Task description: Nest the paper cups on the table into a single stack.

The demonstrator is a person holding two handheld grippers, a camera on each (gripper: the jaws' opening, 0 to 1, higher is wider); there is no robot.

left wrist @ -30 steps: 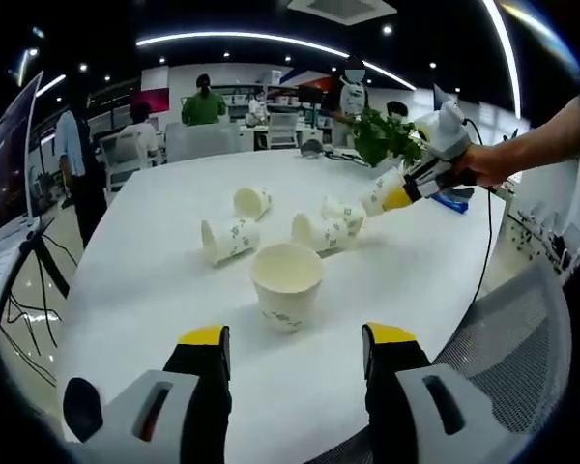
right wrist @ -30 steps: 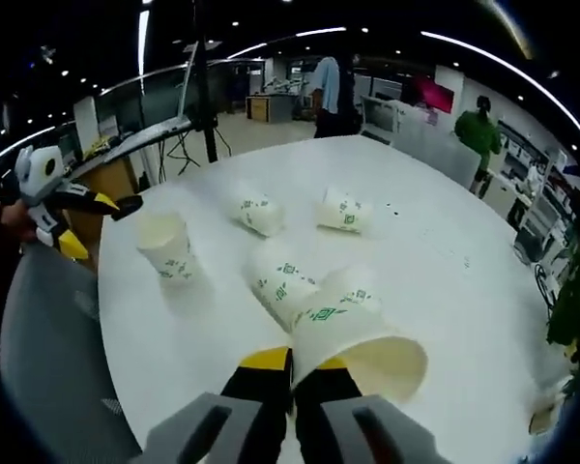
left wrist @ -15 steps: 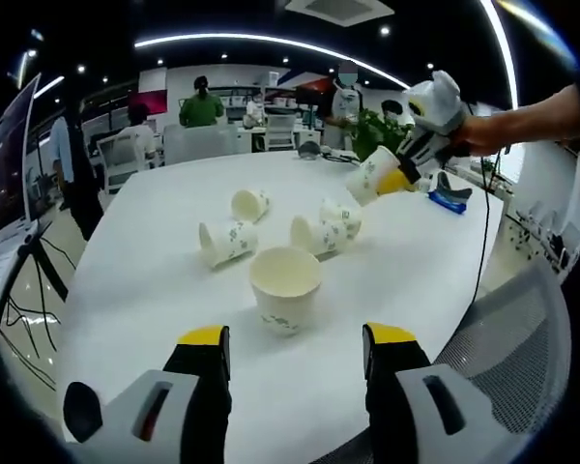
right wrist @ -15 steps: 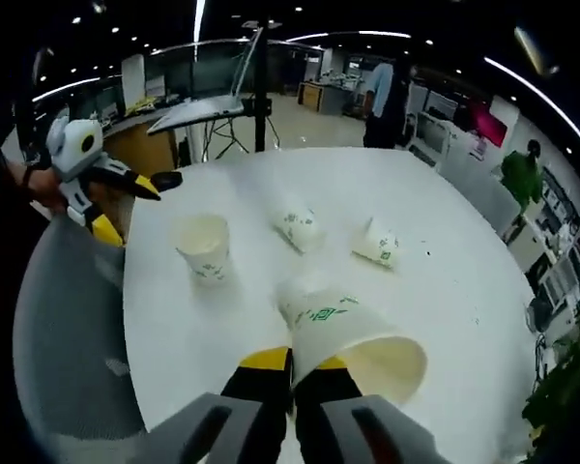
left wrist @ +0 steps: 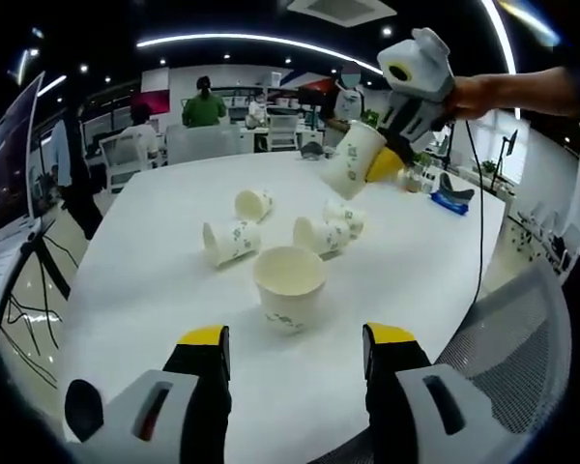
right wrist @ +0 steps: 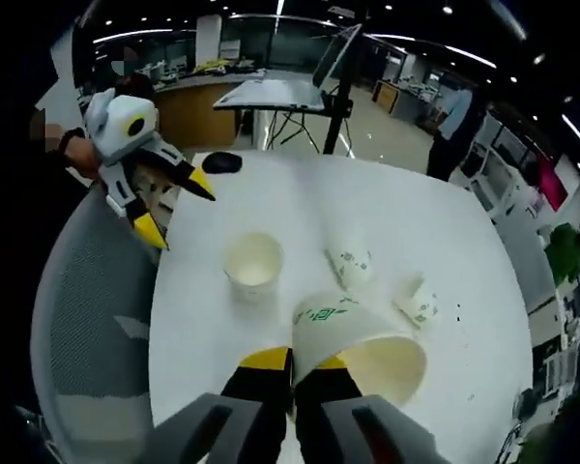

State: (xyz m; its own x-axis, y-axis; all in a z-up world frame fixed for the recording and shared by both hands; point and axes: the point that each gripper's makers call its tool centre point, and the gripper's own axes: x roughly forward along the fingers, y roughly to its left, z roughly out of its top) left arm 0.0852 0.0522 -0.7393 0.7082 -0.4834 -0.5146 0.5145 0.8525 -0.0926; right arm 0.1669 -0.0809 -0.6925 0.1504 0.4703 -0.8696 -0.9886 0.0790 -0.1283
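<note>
White paper: my right hand-held gripper [right wrist: 292, 372] pinches a cup [right wrist: 353, 340] by its wall, now lifted high above the counter [right wrist: 300, 208] and nearer the upright cup [right wrist: 253, 263], so nesting looks close. My left hand-held gripper [left wrist: 295, 350] waits spread, that upright cup [left wrist: 289, 288] just ahead. Beyond it three cups [left wrist: 230, 241] lie toppled. Green printing marks them; I cannot read it.

Bright ceiling strips [left wrist: 261, 39] — glare on white table [left wrist: 155, 251] — fisheye bending at edges.
</note>
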